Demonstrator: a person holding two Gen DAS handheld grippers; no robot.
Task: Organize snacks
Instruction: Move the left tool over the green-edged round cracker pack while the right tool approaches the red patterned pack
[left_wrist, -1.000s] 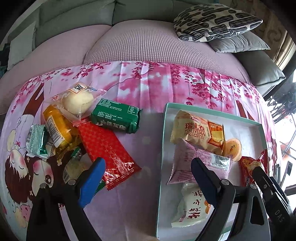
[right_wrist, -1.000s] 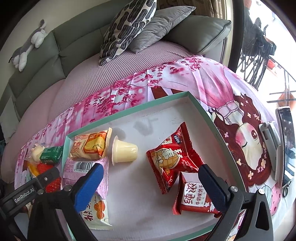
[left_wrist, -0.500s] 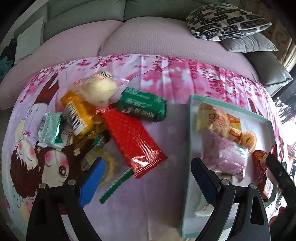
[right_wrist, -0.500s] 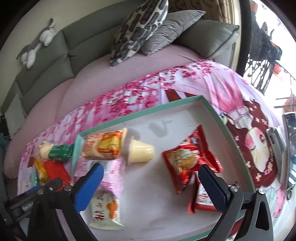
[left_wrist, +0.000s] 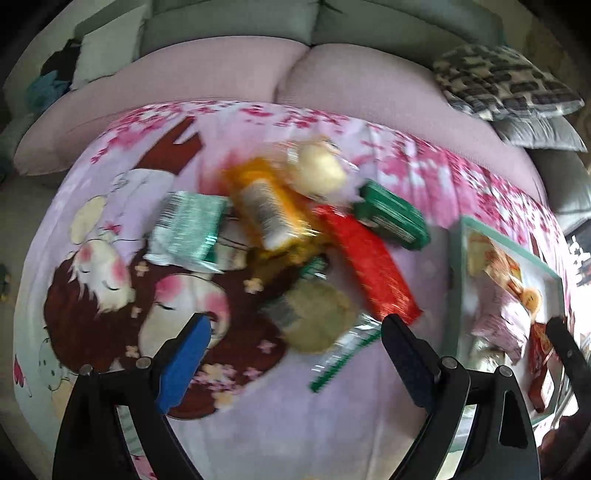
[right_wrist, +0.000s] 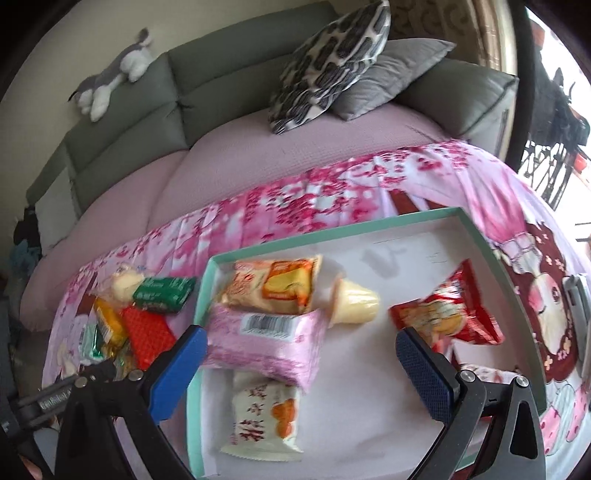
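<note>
Above loose snacks (left_wrist: 325, 236) on desk's left part, left hand-held gripper (left_wrist: 295, 354) spread, empty; right hand-held gripper (right_wrist: 299, 365) spread over tray (right_wrist: 476, 229).

Bare white floor fills the far right of the teal tray (right_wrist: 332, 242) (its raised rim bounds entry). Packets crowd its left end. Outside, the snack pile (left_wrist: 295, 229) blocks the cloth's (left_wrist: 258, 424) centre; the near cloth lies open.

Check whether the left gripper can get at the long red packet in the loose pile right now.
Probably yes: the left gripper is open and empty, and the long red packet lies on top, its near end clear.
</note>
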